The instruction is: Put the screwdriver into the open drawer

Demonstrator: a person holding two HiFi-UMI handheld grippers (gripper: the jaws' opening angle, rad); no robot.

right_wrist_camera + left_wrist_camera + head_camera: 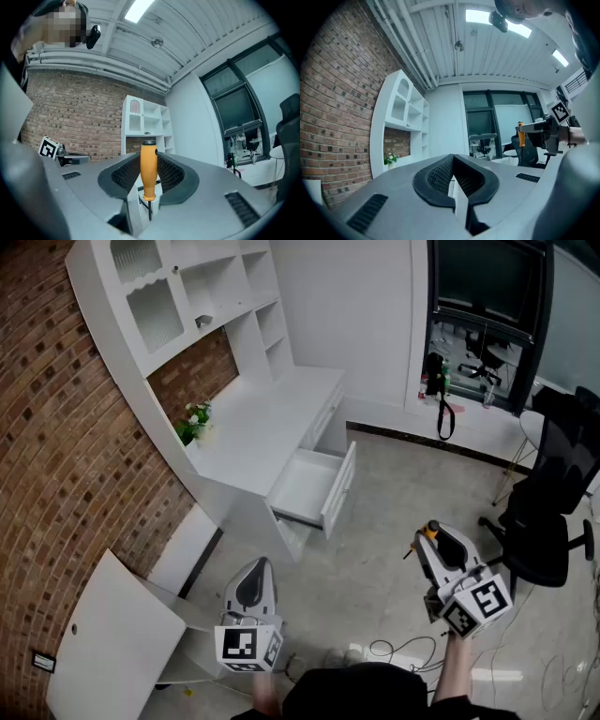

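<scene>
**Screwdriver pinched in the right claw, well away from the open drawer**

The right gripper (pixel 149 177) has its two black ribbed jaws pressed onto the orange handle of the screwdriver (pixel 148 166). The handle stands upright between the pads, with its black cap on top. The thin metal shaft points down into the gap toward the gripper's body. The left gripper (pixel 453 174) has its jaws pressed together at the tips, with nothing between them.

In the head view, the right gripper is held above the floor, well apart from the open drawer (pixel 309 486), to the drawer's right and nearer the person. The left gripper is also short of the drawer, on the person's side of it and slightly to its left. The drawer is pulled out from a white desk (pixel 267 423), and its white inside shows. A small plant (pixel 192 421) stands on the desk beyond the drawer, against the brick wall (pixel 56 437). A black office chair (pixel 553 517) stands far to the drawer's right.
</scene>
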